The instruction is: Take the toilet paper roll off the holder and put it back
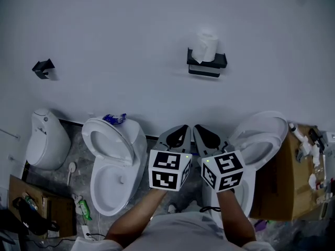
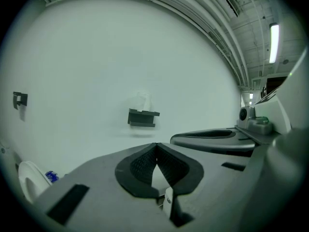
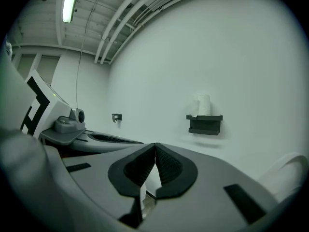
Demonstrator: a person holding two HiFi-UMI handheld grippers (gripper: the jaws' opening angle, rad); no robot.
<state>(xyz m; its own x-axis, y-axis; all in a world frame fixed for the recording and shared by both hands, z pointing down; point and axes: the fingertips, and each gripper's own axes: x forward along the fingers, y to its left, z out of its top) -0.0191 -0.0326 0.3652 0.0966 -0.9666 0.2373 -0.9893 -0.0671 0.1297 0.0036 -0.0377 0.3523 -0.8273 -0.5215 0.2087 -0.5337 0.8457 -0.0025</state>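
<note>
Both pairs of jaws are pressed together with nothing between them. My left gripper (image 1: 183, 128) and right gripper (image 1: 199, 128) sit side by side, almost touching, low in the head view. Their tips aim toward 12 o'clock at a plain white wall (image 1: 131, 25). The roll (image 1: 205, 47) stands upright on a black holder (image 1: 205, 67) fixed to that wall. It is at about 1 o'clock from the grippers and well apart from them, with a loose sheet hanging over its front. At 9 o'clock from the grippers is a white toilet (image 1: 112, 182) with its lid raised. At 3 o'clock is a second toilet (image 1: 261, 137), with a cardboard box (image 1: 282, 182) just beside it. A small black bracket (image 1: 43, 68) sits on the wall at 10 o'clock.
</note>
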